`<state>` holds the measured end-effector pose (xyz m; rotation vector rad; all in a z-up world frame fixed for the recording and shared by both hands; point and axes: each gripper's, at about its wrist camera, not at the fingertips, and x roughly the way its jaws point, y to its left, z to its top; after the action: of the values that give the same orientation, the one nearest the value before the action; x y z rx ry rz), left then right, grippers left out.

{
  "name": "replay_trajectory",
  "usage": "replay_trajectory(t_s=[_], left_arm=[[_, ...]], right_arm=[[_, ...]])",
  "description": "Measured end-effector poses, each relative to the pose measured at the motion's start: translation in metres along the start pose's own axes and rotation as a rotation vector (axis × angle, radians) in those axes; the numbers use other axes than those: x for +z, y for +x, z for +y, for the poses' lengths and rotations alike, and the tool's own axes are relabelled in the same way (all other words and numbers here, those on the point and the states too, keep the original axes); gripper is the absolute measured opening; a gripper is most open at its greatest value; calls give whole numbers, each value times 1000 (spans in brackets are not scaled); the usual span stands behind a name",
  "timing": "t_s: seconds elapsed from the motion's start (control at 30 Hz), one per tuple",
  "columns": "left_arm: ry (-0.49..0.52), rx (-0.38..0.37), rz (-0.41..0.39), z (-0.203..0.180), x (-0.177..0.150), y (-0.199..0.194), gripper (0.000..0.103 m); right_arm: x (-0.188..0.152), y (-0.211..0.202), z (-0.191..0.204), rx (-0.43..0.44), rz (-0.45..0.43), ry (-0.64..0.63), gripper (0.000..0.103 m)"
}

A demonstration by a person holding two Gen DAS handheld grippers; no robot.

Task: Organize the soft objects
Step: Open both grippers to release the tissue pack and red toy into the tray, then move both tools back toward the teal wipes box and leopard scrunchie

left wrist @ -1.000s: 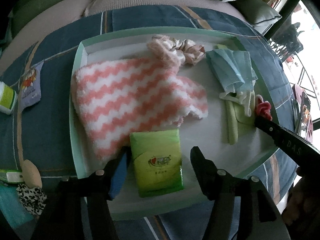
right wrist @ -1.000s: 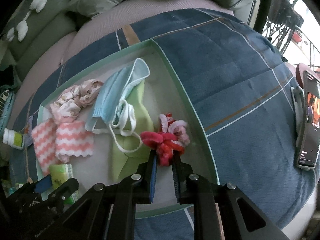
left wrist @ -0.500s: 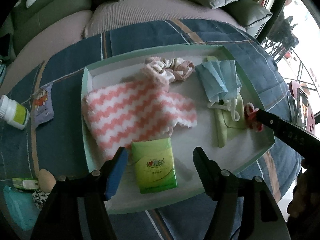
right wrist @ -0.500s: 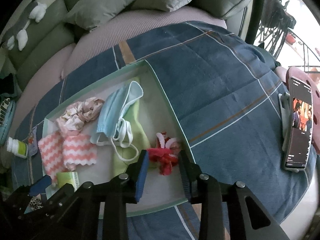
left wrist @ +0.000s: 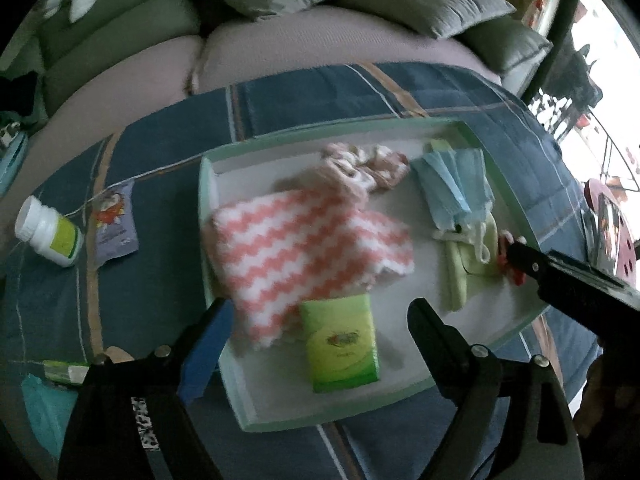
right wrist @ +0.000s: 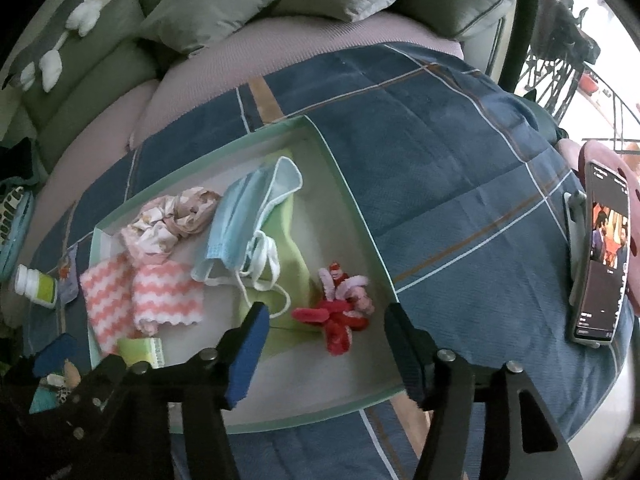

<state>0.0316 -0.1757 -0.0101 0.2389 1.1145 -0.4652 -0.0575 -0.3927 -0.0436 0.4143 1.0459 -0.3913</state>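
Right gripper (right wrist: 322, 332): jaws spread wide, holding nothing, poised just above the red and pink hair ties (right wrist: 340, 316), which lie in the tray (right wrist: 352, 208) near its right wall, beside the green cloth (right wrist: 288, 240). Left gripper (left wrist: 318, 332): likewise wide open and empty, straddling the green tissue pack (left wrist: 340, 348) at the tray's near edge. Further in: pink zigzag towel (left wrist: 304, 256), blue face mask (left wrist: 456, 184), pale scrunchie (left wrist: 364, 164). Handling note: all the soft items appear to sit inside the tray, so the likely remaining work is tidying; any grasp should take the hair ties at their bunched middle and clear the mask's loose ear loops. The right view alone shows a phone (right wrist: 604, 256) on a stand on the blue blanket (right wrist: 440, 152); the left view shows more clearly the white bottle (left wrist: 50, 232) and small sachet (left wrist: 116, 220) lying outside the tray.
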Motion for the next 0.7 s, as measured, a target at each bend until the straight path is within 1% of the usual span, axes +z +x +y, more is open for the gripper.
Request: replay_trajectory(t_s=[0.03,0.17,0.3,0.5,0.57,0.63,0.7], left_arm=[[-12,2,-4,3,0,-1,93],[-94,36,-21,28,2,-5,93],[-172,66,-52,57,2,-14,93],[-258,125,-71,93,-2,-22,93],[-278,137,-77,103,-3,-24,93],[-296,150,-84,112,-5,-28,93],[-319,160,-98,122,-7,-34,93]], right_arm=[[0,0,2,3,-2,-5,66],[0,-4,8,5,-22,-16,75],[0,-13,19,8,-54,-49,81],[1,-25,32,36,-89,-73,89],[1,-27,35,38,-99,-78,96],[1,-29,40,42,-105,-86,100],[0,-30,46,49,-106,-95,100]])
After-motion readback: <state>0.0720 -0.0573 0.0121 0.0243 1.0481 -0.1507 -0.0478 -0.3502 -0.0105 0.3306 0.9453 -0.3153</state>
